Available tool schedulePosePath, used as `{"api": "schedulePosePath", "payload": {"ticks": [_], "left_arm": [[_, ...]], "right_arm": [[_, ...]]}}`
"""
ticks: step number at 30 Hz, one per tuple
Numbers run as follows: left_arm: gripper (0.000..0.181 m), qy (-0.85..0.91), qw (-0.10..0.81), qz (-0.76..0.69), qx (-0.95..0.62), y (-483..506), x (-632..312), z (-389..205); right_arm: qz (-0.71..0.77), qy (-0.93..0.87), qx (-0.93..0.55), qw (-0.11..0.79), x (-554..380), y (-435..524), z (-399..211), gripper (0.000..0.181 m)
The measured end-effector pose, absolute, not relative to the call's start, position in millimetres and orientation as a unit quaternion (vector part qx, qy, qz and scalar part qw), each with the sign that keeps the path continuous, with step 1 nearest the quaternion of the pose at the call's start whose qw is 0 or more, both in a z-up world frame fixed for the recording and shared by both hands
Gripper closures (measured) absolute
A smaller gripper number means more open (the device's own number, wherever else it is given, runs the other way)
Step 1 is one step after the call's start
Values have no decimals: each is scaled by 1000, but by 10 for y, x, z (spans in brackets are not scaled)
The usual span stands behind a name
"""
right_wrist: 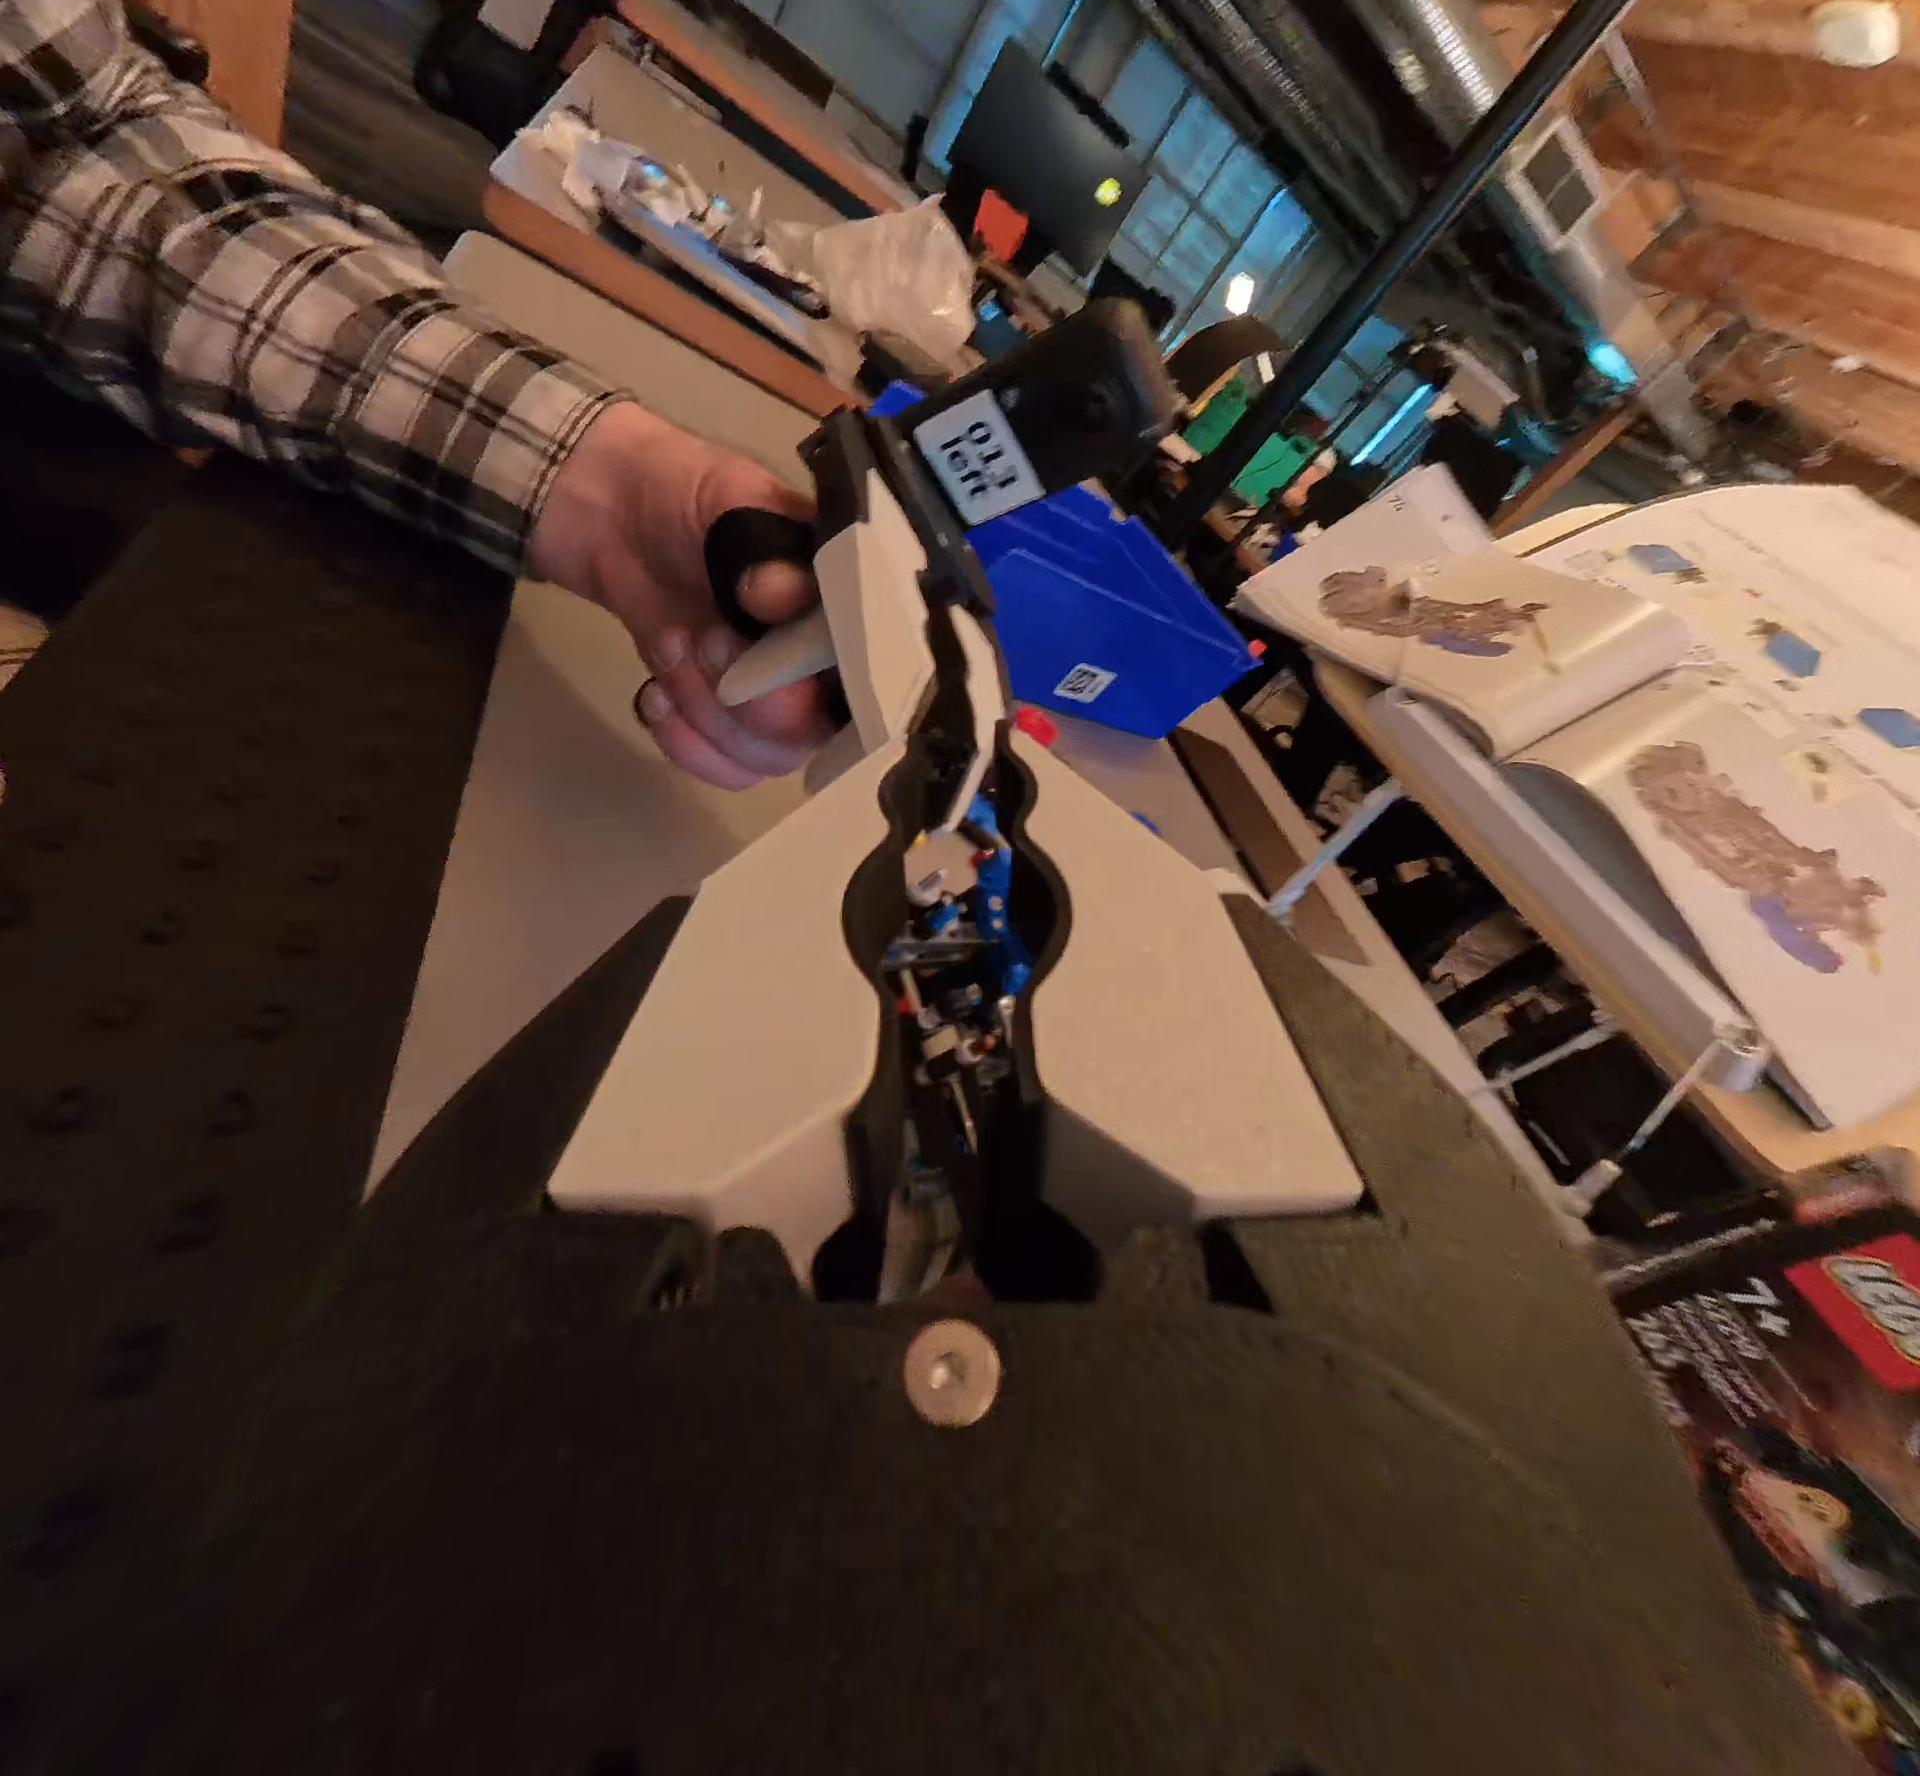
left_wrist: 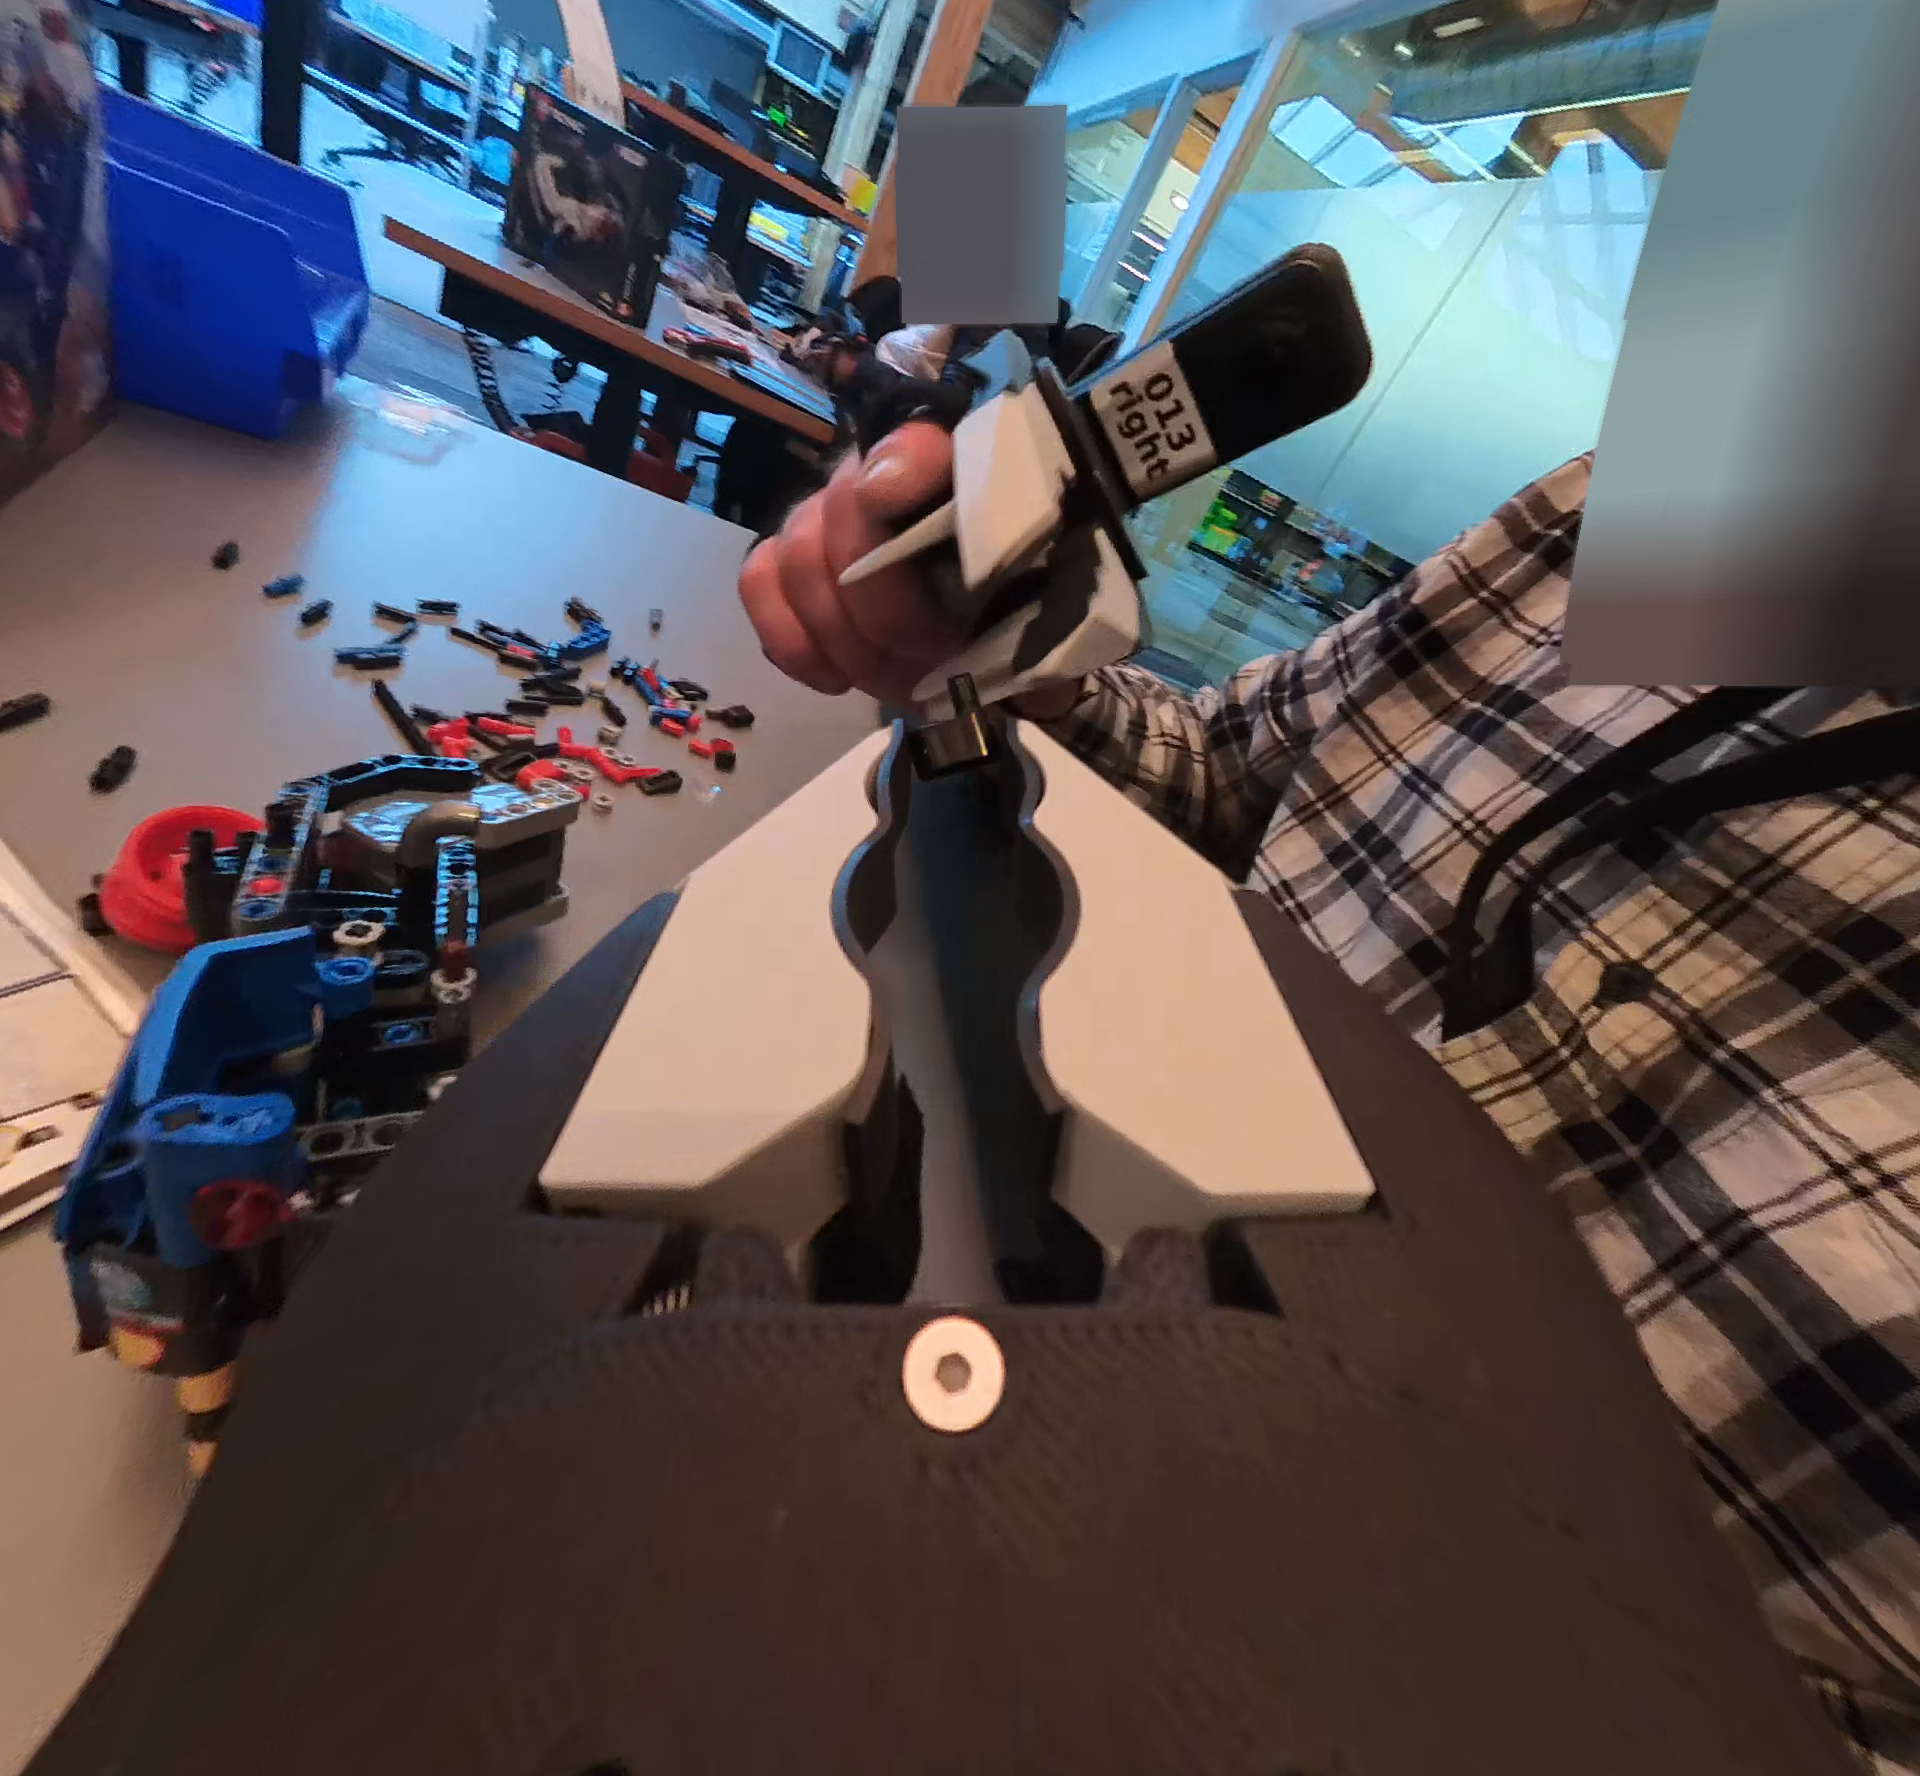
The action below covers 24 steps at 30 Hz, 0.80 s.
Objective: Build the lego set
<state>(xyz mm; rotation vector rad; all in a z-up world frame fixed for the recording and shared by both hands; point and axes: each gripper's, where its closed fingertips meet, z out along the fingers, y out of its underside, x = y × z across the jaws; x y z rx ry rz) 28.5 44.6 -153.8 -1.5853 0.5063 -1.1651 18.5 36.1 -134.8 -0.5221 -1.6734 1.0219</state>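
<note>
Both grippers are raised off the table and meet tip to tip. My left gripper (left_wrist: 951,739) is shut on a small black Lego piece (left_wrist: 948,737) with a short black pin (left_wrist: 962,690) sticking out of it. My right gripper (left_wrist: 987,661), held in a hand, points down onto that pin. In the right wrist view my right gripper (right_wrist: 951,765) is nearly closed around a small black part (right_wrist: 938,772), with the left gripper (right_wrist: 961,739) right against it. The part-built blue, black and grey model (left_wrist: 312,957) lies on the table at the left, apart from both grippers.
Loose black, red and blue pieces (left_wrist: 561,687) are scattered behind the model, with a red wheel (left_wrist: 166,853) beside it. A blue bin (left_wrist: 218,272) stands at the back. Open instruction booklets (right_wrist: 1558,656) and a Lego box (right_wrist: 1808,1394) lie to the right. A plaid sleeve (left_wrist: 1455,791) is close by. Less than 4 cm separates the two grippers' tips. From the left gripper's tips to the red wheel (left_wrist: 166,853) is close to 15 cm.
</note>
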Motion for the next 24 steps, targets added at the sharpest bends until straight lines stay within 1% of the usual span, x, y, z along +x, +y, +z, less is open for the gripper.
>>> {"api": "schedulePosePath", "payload": {"ticks": [2,8,13,17,24], "left_arm": [[166,220,518,-489,-667,428,319,-1568],[166,232,500,-486,-678,404,370,-1642],[166,244,488,-481,-686,384,409,-1706],[166,248,488,-478,-687,377,416,-1710],[166,251,484,-476,-690,369,410,-1734]], "right_arm": [[427,-716,-208,511,191,294,-1430,179],[447,-723,-207,485,208,241,-1457,173],[450,-735,-202,465,212,191,-1522,177],[464,-734,-209,450,230,208,-1524,167],[459,-745,-206,437,237,197,-1579,167]]}}
